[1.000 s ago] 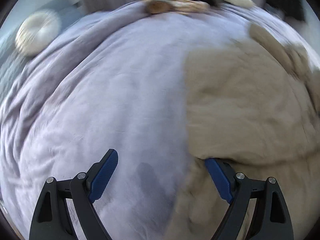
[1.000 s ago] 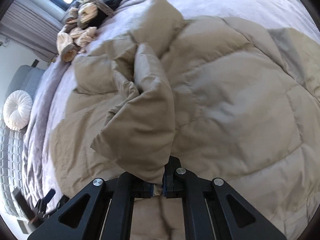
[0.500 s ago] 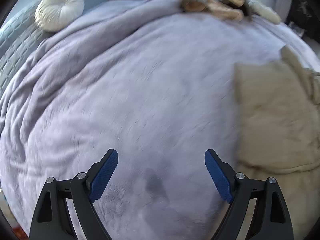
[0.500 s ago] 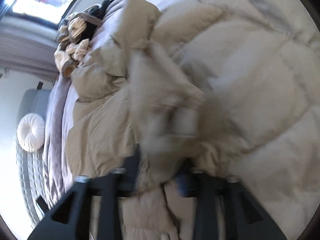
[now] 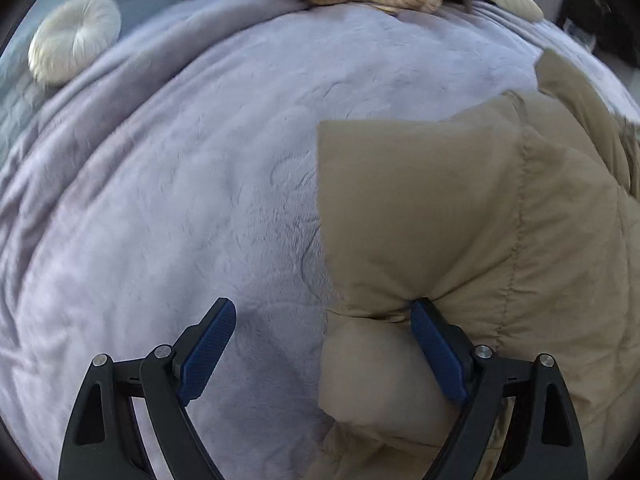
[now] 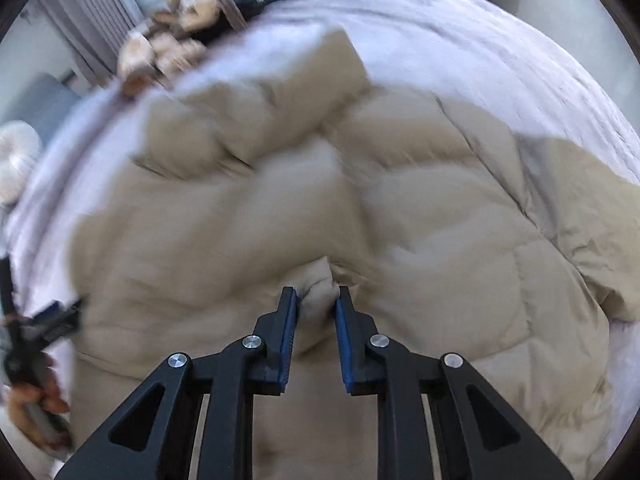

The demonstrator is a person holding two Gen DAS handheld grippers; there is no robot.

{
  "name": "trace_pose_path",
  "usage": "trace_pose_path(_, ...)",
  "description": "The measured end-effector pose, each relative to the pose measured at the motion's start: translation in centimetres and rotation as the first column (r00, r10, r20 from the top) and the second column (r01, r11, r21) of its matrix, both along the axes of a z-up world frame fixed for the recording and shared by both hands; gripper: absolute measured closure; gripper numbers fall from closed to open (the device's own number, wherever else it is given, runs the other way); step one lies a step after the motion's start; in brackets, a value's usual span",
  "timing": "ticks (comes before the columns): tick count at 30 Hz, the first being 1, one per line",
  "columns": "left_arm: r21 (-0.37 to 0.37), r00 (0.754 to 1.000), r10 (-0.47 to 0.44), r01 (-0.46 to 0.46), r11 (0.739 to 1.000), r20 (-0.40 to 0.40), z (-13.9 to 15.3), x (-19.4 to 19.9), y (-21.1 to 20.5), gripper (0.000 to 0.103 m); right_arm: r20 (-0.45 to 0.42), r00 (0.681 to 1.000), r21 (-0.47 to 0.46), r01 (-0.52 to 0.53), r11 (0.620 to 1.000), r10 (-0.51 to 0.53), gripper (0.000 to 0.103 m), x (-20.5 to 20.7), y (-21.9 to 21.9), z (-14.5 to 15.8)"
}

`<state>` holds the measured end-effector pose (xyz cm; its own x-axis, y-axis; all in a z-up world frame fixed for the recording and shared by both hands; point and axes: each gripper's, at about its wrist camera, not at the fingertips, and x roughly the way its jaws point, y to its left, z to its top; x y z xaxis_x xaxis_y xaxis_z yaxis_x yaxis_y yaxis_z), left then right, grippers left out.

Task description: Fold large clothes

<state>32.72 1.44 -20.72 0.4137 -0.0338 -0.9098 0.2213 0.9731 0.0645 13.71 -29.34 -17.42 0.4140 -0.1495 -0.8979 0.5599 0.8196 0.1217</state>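
right tool [image 6: 316,304] is closing on a fresh pinch of the tan puffer jacket [image 6: 400,220], regripping to fold; left tool [image 5: 322,320], wide, has reached its edge.

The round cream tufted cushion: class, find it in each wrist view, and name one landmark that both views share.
Left wrist view: round cream tufted cushion sits upper left, past the lilac fleece blanket.
Right wrist view: same cushion, blurred, at the left edge.
Shared landmark: the beige quilted puffer coat.
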Motion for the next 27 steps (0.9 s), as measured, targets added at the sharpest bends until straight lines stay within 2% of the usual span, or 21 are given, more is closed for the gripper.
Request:
trace_pose_path(2, 0.007, 1.000, -0.008, 0.008, 1.000, 0.003, 0.1, 0.0, -0.3, 0.013, 0.019, 1.000, 0.007, -0.003, 1.000, 0.002, 0.085, -1.1, -0.9, -0.3)
trace_pose_path(3, 0.022, 1.000, -0.021, 0.021, 1.000, 0.010, 0.1, -0.1, -0.5, 0.013, 0.008, 1.000, -0.020, -0.005, 1.000, 0.005, 0.085, -1.6, -0.9, 0.1)
trace_pose_path(6, 0.038, 0.999, -0.031, 0.030, 0.999, 0.012, 0.1, 0.0, -0.7, 0.013, -0.077, 0.997, -0.140, 0.003, 0.990, -0.014, 0.085, -2.7, -0.3, 0.8)
trace_pose_path(7, 0.036, 1.000, -0.026, 0.025, 0.999, 0.009, 0.2, 0.1, -0.7, 0.013, -0.084, 0.996, -0.137, 0.009, 0.991, -0.021, 0.085, -3.1, -0.4, 1.0)
trace_pose_path(10, 0.039, 1.000, -0.022, 0.022, 0.999, 0.013, 0.5, 0.2, -0.6, 0.013, -0.052, 0.996, -0.052, 0.069, 0.996, -0.072, 0.082, -5.4, -1.4, 2.2)
trace_pose_path(14, 0.052, 0.999, -0.043, 0.041, 0.998, 0.033, 2.4, -1.1, -0.6, 0.013, -0.003, 0.993, 0.042, 0.122, 0.992, -0.122, 0.080, -8.7, -2.2, 3.4)
trace_pose_path(16, 0.052, 0.997, -0.061, 0.058, 0.997, 0.043, 3.5, -1.8, -0.5, 0.013, 0.009, 0.990, 0.092, 0.141, 0.986, -0.143, 0.075, -10.1, -2.3, 3.6)
trace_pose_path(18, 0.054, 0.996, -0.076, 0.073, 0.996, 0.051, 4.4, -2.5, -0.5, 0.013, 0.011, 0.986, 0.128, 0.162, 0.979, -0.165, 0.065, -11.6, -2.3, 3.7)
trace_pose_path(21, 0.040, 0.995, -0.090, 0.088, 0.995, 0.051, 5.9, -4.2, -0.9, 0.013, 0.012, 0.982, 0.165, 0.186, 0.969, -0.190, 0.064, -14.0, -2.2, 3.9)
trace_pose_path(23, 0.015, 0.993, -0.114, 0.114, 0.993, 0.037, 6.7, -5.8, -1.8, 0.013, 0.014, 0.977, 0.189, 0.205, 0.960, -0.212, 0.063, -14.7, -2.3, 3.8)
trace_pose_path(27, -0.009, 0.978, -0.207, 0.207, 0.978, 0.001, 7.5, -9.4, -5.1, 0.013, 0.029, 0.962, 0.246, 0.257, 0.935, -0.272, 0.052, -17.1, -3.4, 3.8)
